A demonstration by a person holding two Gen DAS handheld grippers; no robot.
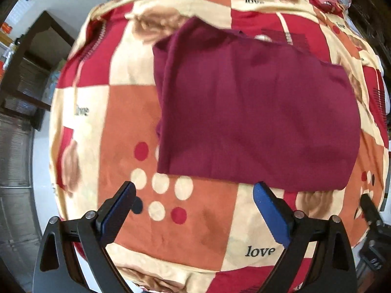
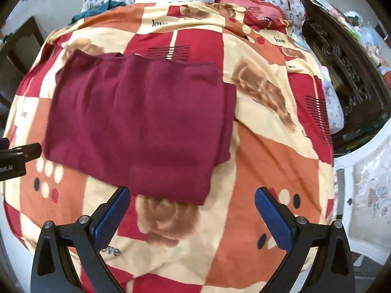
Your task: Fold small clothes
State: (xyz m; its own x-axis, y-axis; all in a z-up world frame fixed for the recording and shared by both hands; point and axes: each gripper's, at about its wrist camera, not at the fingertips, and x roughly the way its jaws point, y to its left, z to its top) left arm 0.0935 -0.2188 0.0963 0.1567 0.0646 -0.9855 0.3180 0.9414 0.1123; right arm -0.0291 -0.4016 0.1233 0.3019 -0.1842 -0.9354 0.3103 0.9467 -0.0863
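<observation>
1. The dark red cloth [image 2: 136, 127] lies flat in the middle of the bed cover [image 2: 268, 171]. It looks folded once or more.
2. The left gripper [image 1: 194, 210] is spread wide and holds nothing. It hangs just above the near edge of the cloth.
3. The right gripper [image 2: 193, 213] is spread wide and empty too, near the cloth's near right corner.
4. The cloth looks soft, light and floppy. I would pinch it at the near corners.
5. The bed cover says "love" [image 1: 260, 251] in many spots.
</observation>
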